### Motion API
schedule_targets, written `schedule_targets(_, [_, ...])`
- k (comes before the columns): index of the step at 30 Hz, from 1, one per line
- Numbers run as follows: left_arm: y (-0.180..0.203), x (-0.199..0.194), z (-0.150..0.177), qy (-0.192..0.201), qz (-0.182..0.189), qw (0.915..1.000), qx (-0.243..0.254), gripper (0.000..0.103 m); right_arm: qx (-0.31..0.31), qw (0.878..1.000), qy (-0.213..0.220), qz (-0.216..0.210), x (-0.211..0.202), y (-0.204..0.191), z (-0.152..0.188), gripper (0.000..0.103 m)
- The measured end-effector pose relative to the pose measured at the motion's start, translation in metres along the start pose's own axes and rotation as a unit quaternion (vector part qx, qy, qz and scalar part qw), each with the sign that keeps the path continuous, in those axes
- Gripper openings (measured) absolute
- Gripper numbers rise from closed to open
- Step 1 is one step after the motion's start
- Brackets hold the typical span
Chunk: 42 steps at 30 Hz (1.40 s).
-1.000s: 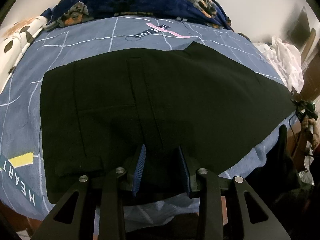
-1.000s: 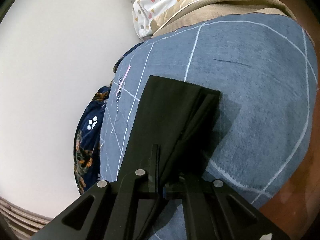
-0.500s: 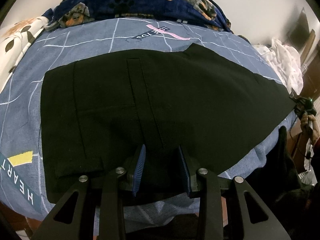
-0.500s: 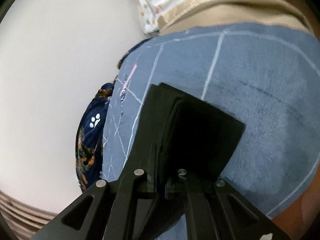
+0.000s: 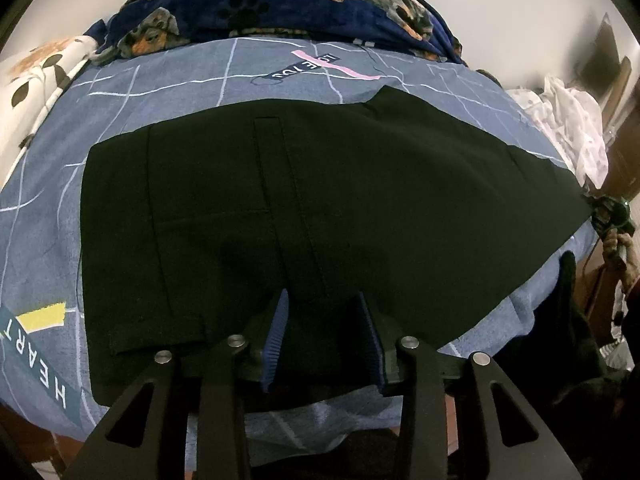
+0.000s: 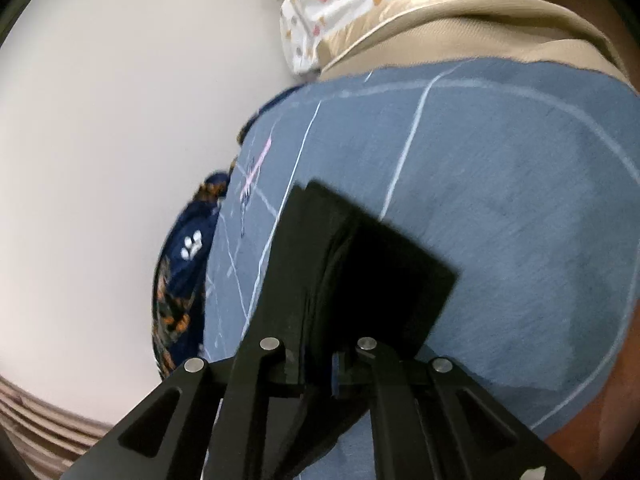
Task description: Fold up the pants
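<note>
Black pants point(image 5: 320, 208) lie spread flat across the blue bed sheet point(image 5: 240, 80), waistband end at the left. My left gripper point(image 5: 324, 320) is open, its blue-padded fingers point(image 5: 276, 336) resting over the near edge of the pants. In the right wrist view my right gripper point(image 6: 316, 360) is shut on the leg end of the pants point(image 6: 360, 272) and holds it lifted off the sheet point(image 6: 500, 200), the cloth curling over. The right gripper point(image 5: 612, 216) also shows at the far right of the left wrist view.
A dark blue dog-print blanket point(image 5: 300, 4) is heaped along the far edge of the bed. A spotted white pillow point(image 5: 36, 76) lies at far left. White clothes point(image 5: 572, 120) are piled at the right. A beige blanket point(image 6: 460, 28) lies beyond the sheet.
My right gripper has lifted the leg end of the pants off the sheet, and the cloth now curls and hangs from it. The left gripper has barely moved.
</note>
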<state>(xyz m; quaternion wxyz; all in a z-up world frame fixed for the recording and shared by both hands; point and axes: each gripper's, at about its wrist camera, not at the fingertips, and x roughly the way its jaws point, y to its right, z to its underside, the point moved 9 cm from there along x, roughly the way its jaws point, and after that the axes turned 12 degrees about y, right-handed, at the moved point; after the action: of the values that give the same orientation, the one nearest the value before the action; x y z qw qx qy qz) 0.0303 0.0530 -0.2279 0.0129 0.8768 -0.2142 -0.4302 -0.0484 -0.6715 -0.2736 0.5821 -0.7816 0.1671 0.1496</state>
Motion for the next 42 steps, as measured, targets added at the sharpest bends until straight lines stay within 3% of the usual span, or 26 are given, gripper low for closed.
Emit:
schedule_targets(6, [0.001, 0.000, 0.000, 0.001, 0.001, 1.0000, 0.003, 0.043, -0.001, 1.000, 0.020, 0.009, -0.023, 0.011, -0.024, 0.015])
schedule_targets(9, [0.007, 0.002, -0.001, 0.001, 0.003, 0.9999, 0.011, 0.053, 0.014, 0.999, 0.030, 0.009, -0.031, 0.019, -0.031, 0.019])
schedule_targets(11, [0.013, 0.004, 0.001, -0.001, 0.001, 0.9996, 0.028, 0.064, 0.036, 0.997, 0.063, 0.017, -0.045, 0.030, -0.042, 0.025])
schedule_targets(15, [0.021, 0.007, 0.003, 0.000, -0.006, 0.9987, 0.051, 0.070, 0.013, 0.995, 0.100, 0.015, -0.067, 0.022, -0.046, 0.025])
schedule_targets(20, [0.016, 0.005, 0.001, 0.007, 0.009, 0.9997, 0.024, 0.070, -0.103, 0.993, 0.059, -0.011, -0.061, -0.032, -0.013, 0.025])
schedule_targets(25, [0.017, 0.002, 0.001, 0.013, 0.009, 0.9997, 0.018, 0.070, -0.201, 0.979, -0.002, 0.027, -0.023, -0.055, 0.024, 0.025])
schedule_targets(31, [0.011, -0.004, -0.005, 0.026, 0.018, 0.9993, -0.018, 0.070, -0.220, 0.972, -0.031, 0.082, -0.005, -0.032, 0.040, 0.026])
schedule_targets(37, [0.007, -0.015, -0.017, 0.049, 0.031, 0.9966, -0.058, 0.070, -0.217, 0.971, -0.035, 0.097, -0.004, -0.029, 0.038, 0.023])
schedule_targets(40, [0.003, -0.022, -0.025, 0.066, 0.022, 0.9959, -0.058, 0.070, -0.242, 0.961, -0.037, 0.130, -0.003, -0.035, 0.041, 0.024])
schedule_targets(42, [0.001, -0.027, -0.028, 0.075, 0.015, 0.9956, -0.054, 0.070, -0.268, 0.951, -0.011, 0.152, -0.009, -0.047, 0.041, 0.029])
